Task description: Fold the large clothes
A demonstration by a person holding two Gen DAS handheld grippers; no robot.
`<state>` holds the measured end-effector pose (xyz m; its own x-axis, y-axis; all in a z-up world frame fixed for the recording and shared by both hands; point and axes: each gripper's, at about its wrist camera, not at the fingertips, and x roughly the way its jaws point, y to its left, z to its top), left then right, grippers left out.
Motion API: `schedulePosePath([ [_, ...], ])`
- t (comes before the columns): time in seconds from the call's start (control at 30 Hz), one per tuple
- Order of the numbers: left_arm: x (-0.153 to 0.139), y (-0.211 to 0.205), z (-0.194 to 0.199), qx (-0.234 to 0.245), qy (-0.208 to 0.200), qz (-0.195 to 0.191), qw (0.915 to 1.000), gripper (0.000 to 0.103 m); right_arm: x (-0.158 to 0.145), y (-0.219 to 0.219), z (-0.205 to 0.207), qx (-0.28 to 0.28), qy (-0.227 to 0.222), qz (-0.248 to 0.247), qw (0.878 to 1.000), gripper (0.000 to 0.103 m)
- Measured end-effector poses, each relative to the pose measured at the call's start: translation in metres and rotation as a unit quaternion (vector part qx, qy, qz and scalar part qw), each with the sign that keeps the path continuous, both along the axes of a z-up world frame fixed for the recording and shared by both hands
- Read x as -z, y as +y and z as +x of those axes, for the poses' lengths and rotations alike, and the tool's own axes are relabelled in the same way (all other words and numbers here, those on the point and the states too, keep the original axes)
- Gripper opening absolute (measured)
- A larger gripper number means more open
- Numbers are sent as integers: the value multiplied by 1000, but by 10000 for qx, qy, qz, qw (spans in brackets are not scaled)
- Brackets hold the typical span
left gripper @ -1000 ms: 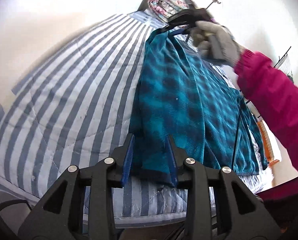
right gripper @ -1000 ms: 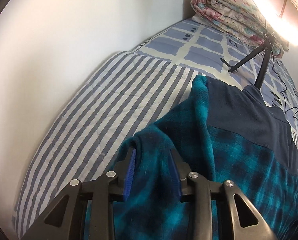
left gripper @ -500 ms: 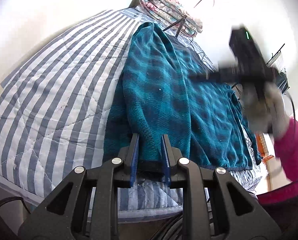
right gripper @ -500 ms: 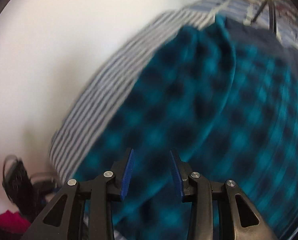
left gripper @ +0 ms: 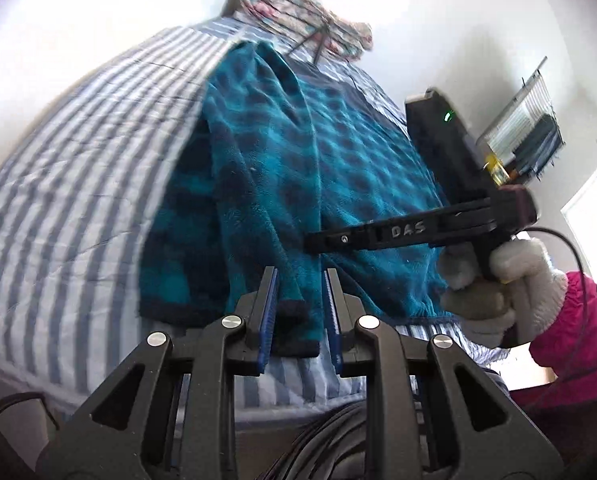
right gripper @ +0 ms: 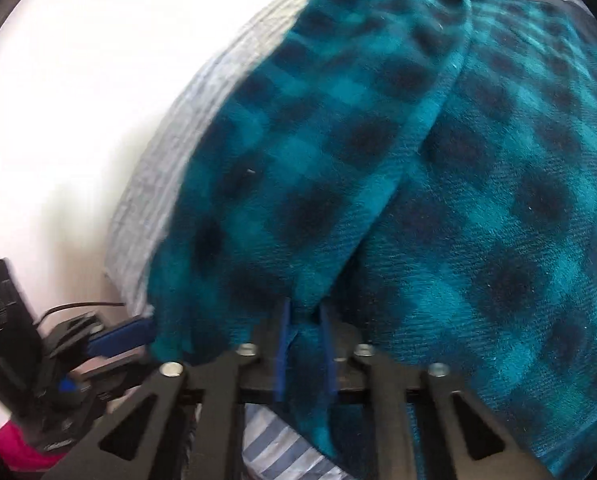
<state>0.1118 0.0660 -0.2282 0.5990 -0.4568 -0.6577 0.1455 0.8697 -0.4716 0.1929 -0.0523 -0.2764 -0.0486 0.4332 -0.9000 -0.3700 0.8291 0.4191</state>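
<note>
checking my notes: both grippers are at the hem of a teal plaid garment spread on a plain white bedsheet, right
Not quite: the bedsheet is blue-and-white striped, not plain white, as the left wrist view shows. The rest stands: the left gripper and right gripper are at the hem of the teal plaid garment.

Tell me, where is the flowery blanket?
In the left wrist view, the folded floral blanket sits at the far end of the striped bed, against the wall, just beyond the teal plaid fleece top.

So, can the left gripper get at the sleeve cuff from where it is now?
Likely yes: the cuff already sits between the fingers of the left gripper, whose jaws have just been closing on it, and nothing covers it.
</note>
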Motion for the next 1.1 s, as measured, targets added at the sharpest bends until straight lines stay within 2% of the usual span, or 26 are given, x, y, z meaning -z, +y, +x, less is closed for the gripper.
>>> schedulePosePath([
  [0.2,14,39,-1,-705,340,-117,9969,21,4,6,-5,68,-55,-146,9999,5],
  [0.4,27,62,3,-1061,551,-585,9911,21,4,23,-14,0,-216,-344,9992,4],
  [0.53,30,50,9,-737,532,-624,9939,21,5,23,-16,76,-208,-367,9991,2],
  [0.77,25,21,14,-281,429,-731,9960,21,-15,13,-11,308,-417,-591,9969,0],
  [0.93,25,19,9,-282,430,-564,9971,21,-23,4,-13,429,-348,-290,9981,0],
  [0.97,27,18,8,-289,444,-556,9970,21,-26,5,-13,422,-348,-211,9983,2],
  [1.0,29,18,9,-296,471,-534,9970,21,-30,6,-14,450,-382,-129,9982,11],
  [1.03,32,17,10,-296,491,-528,9970,21,-35,9,-14,446,-388,73,9982,28],
  [1.07,34,16,10,-286,499,-536,9969,21,-39,15,-13,393,-364,289,9981,33],
  [1.1,35,15,9,-277,505,-523,9970,21,-42,19,-13,324,-372,393,9980,33],
])
